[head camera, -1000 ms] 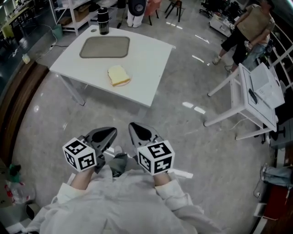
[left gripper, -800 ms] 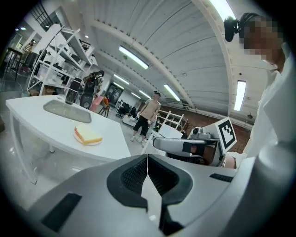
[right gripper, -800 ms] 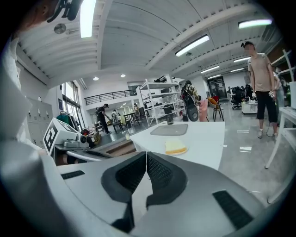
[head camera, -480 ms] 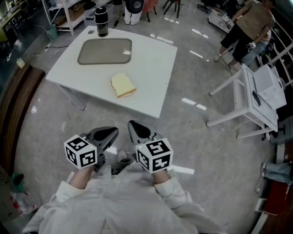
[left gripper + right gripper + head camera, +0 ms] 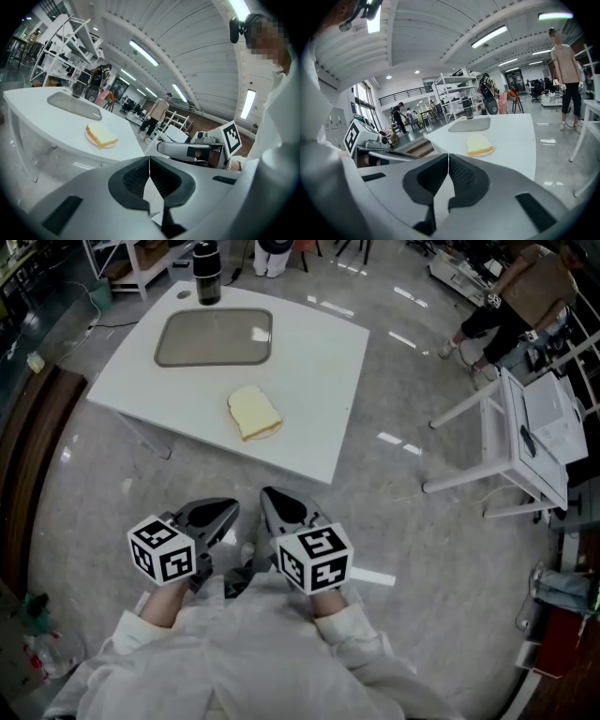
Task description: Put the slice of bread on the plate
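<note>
- The person walks in, and the table (image 5: 314, 371) sits a touch closer than a second ago.
- Left gripper (image 5: 212, 516) and right gripper (image 5: 284, 511) hang low, jaws pressed together, holding nothing.
- The slice of bread (image 5: 253, 412) already lies on the plate (image 5: 90, 138), so the job looks done.

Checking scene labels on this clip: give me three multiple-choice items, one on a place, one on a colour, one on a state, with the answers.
1. Where is the bread slice?
A. On the floor
B. On a small plate on the white table
C. On a shelf

2. What colour is the tray?
A. Grey
B. Red
C. Yellow

3. How are the left tongs and right tongs?
A. Both shut, empty
B. Both wide open
C. Right shut on bread

Answers: B, the plate's rim shows under the slice. A, it is dull grey against the white top. A, each pair's jaws meet with nothing between.
</note>
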The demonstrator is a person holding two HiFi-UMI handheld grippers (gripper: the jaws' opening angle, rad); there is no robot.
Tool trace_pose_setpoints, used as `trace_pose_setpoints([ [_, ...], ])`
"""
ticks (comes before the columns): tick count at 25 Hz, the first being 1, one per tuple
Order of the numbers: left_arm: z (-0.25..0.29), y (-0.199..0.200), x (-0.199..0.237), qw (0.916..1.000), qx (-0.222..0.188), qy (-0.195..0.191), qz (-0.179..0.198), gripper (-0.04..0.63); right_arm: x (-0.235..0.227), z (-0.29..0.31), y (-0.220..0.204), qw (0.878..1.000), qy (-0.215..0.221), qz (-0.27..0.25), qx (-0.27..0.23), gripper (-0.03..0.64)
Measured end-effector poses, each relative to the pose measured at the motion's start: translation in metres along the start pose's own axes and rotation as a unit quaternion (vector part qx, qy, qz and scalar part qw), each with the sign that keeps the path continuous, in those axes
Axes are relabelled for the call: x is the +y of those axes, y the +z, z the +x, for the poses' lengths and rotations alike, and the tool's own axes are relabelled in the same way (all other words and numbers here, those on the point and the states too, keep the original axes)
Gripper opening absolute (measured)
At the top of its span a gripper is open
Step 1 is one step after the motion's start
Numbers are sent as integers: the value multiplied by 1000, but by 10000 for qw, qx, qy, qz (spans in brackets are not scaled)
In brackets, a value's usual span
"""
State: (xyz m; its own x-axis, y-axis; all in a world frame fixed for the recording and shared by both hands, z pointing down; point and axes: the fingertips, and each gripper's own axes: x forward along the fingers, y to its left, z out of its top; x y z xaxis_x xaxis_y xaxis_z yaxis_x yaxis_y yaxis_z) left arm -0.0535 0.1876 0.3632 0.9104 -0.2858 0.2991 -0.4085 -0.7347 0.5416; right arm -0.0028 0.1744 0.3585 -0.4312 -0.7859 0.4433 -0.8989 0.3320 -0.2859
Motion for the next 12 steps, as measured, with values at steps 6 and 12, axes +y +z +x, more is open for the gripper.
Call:
trace_pose_setpoints([
  [6, 12, 9, 13, 9999, 48, -134, -52, 11, -15, 16, 7, 10000, -64, 57, 25, 15],
  [12, 20, 21, 35, 9999, 52, 78, -106, 11, -32, 33, 18, 9998, -147, 101, 40, 15],
])
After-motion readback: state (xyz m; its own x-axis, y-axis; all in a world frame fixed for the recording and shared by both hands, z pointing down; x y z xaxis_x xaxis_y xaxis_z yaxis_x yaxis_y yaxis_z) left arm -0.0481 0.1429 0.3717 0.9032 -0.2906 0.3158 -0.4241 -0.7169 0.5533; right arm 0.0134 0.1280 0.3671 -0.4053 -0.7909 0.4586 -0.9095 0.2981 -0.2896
